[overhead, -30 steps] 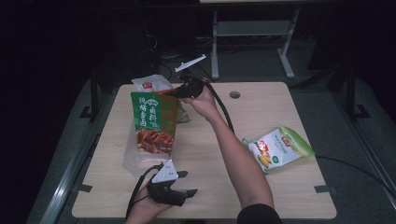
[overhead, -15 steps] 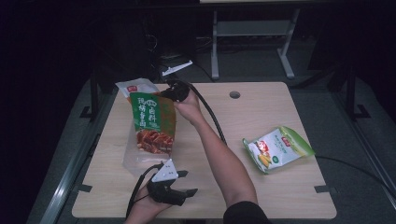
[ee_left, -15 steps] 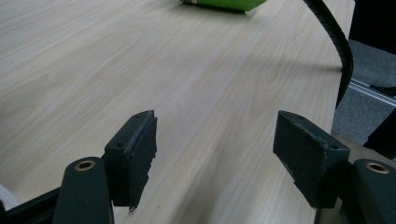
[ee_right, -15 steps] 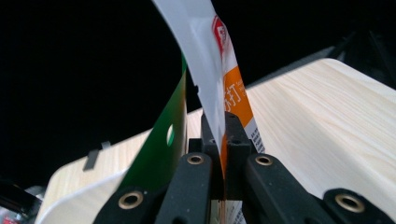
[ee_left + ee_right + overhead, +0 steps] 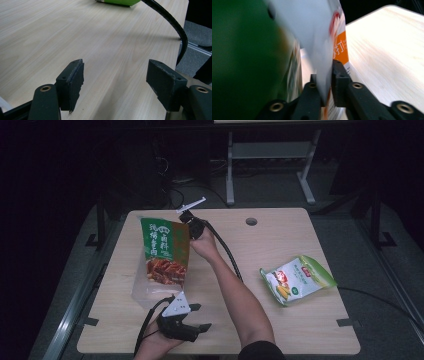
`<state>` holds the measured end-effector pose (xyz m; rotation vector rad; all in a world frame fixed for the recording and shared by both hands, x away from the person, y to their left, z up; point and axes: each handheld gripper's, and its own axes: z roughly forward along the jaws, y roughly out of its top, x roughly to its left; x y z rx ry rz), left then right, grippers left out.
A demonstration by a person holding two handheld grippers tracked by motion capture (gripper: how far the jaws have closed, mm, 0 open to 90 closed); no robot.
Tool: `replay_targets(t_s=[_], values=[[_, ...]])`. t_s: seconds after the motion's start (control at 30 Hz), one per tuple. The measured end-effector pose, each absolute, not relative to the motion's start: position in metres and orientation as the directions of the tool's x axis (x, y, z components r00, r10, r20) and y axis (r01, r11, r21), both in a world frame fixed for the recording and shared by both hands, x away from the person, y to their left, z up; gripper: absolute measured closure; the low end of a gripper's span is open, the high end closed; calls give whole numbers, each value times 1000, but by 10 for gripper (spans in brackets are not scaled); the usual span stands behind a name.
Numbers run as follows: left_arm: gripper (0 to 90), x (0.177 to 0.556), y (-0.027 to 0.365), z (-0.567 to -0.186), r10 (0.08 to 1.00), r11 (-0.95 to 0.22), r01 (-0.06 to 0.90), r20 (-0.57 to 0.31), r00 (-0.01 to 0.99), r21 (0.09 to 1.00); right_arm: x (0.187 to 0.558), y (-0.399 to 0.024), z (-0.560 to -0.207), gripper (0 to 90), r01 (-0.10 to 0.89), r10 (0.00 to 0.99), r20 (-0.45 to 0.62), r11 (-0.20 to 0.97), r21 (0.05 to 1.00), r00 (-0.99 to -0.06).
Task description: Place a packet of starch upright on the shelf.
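On the table's left half: your right gripper clamps the green printed snack pouch, lifted upright, script unreadable | your left gripper gapes, holding nothing | green-white corn-picture packet lies right.

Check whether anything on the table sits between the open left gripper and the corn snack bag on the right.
Mostly bare wood lies between the left gripper and the corn snack bag. The person's right forearm and its trailing cable cross that line, reaching toward the green pouch.
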<state>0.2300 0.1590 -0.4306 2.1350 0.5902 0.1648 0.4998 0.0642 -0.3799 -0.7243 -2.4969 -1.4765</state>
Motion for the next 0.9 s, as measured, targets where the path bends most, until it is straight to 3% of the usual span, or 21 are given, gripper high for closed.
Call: replay_targets(t_s=[0.33,0.47,0.63,0.9], values=[[301,230,159,-430,468,-495,350,-95,879,796,500,57,-387,858,493,359,346,514,702,-867],[301,230,159,-430,468,-494,351,-97,878,796,501,56,-393,882,516,345,388,480,710,-855],[300,230,159,-430,468,-494,350,-96,878,796,501,54,-393,769,521,354,387,476,708,-851],[299,230,159,-430,467,-499,347,-92,880,794,498,42,-388,698,520,350,393,446,728,-850]])
